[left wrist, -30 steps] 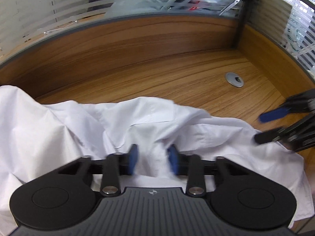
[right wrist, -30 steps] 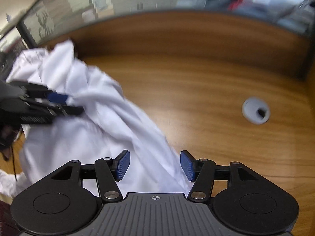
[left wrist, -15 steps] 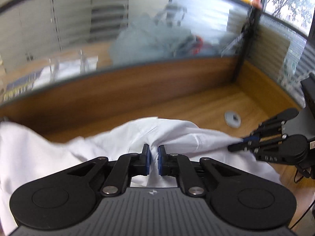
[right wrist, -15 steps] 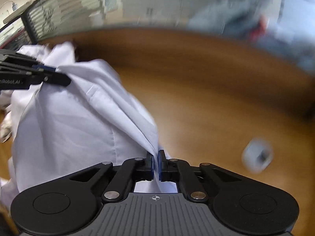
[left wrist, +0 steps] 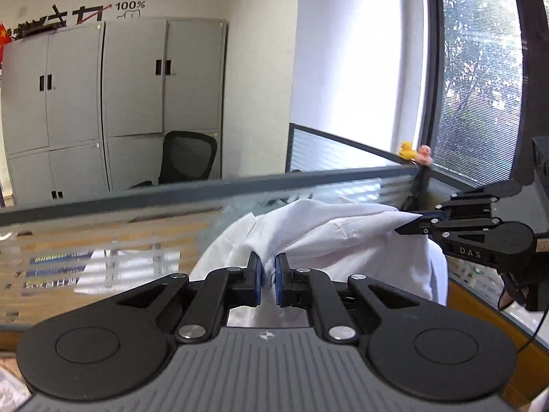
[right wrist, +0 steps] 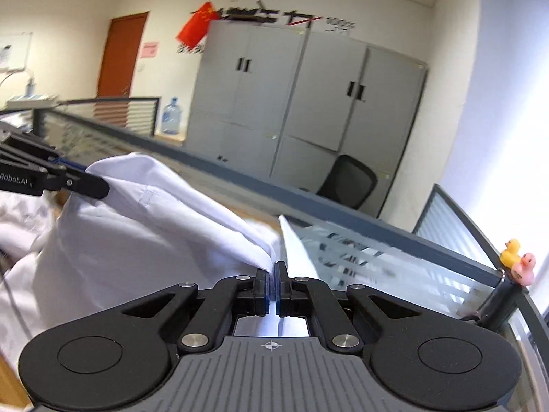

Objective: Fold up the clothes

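Both grippers pinch the white shirt (left wrist: 329,237), held up in the air betw. them.

L gripper (left wrist: 268,283): blue pads nearly together w/ a bunch of white fabric clamped betw. them. R gripper (right wrist: 272,288): pads pressed tight on a thin fold of the same shirt. Cloth spans from one to the other, sagging in a loose drape below; in the L view the R gripper bites a corner at the right, in the R view the L one bites at the left. Behind: desk partition (left wrist: 144,199) w/ striped glass, grey cabinets (right wrist: 302,103), black office chair (left wrist: 187,158), yellow rubber duck (right wrist: 511,250) and a pink one beside it on the partition corner.
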A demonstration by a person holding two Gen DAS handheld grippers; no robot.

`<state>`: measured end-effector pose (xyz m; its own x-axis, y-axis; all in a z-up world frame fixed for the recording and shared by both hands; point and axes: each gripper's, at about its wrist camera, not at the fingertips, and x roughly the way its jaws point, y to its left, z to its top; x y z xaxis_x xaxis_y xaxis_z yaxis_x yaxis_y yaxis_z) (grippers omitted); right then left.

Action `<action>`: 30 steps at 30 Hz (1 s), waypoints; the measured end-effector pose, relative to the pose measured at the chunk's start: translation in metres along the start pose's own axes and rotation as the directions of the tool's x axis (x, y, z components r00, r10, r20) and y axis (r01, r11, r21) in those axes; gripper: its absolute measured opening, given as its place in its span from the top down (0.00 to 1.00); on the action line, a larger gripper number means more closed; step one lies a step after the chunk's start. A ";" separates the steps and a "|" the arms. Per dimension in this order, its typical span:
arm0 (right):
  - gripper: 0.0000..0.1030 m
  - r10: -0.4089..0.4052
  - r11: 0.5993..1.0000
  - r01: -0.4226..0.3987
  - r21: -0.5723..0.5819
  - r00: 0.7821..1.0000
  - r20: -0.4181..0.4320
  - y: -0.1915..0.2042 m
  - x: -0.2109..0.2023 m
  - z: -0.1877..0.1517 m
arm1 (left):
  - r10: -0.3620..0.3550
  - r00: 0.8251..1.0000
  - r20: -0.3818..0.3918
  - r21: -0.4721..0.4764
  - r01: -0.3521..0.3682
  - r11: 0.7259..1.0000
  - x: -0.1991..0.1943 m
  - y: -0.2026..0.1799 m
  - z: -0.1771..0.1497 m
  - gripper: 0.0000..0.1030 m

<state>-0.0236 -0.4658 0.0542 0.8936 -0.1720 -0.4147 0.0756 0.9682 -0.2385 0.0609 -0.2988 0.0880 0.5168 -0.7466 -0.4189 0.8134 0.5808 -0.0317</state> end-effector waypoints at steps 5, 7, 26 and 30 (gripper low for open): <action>0.95 0.080 0.996 -0.083 -0.029 0.992 -0.098 0.016 -0.034 -0.041 | -0.033 0.993 -0.112 0.023 0.036 0.999 -0.033 -0.012 -0.061 0.92; 0.95 0.107 0.993 -0.112 -0.029 0.982 -0.154 0.029 -0.042 -0.063 | -0.040 0.985 -0.166 0.034 0.046 0.998 -0.041 -0.019 -0.087 0.92; 0.95 0.256 0.966 -0.237 0.105 0.804 -0.537 0.138 -0.024 -0.227 | -0.047 0.876 -0.479 -0.132 -0.019 0.991 -0.062 -0.007 -0.255 0.84; 0.93 0.266 0.963 -0.250 0.105 0.800 -0.538 0.133 -0.029 -0.214 | -0.035 0.899 -0.437 -0.174 -0.046 0.984 -0.086 0.010 -0.233 0.67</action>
<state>-0.1338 -0.3707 -0.1535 0.4971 0.0227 -0.8674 -0.1044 0.9940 -0.0338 -0.0378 -0.1528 -0.0880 0.3196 -0.5497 -0.7718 0.7299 0.6622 -0.1695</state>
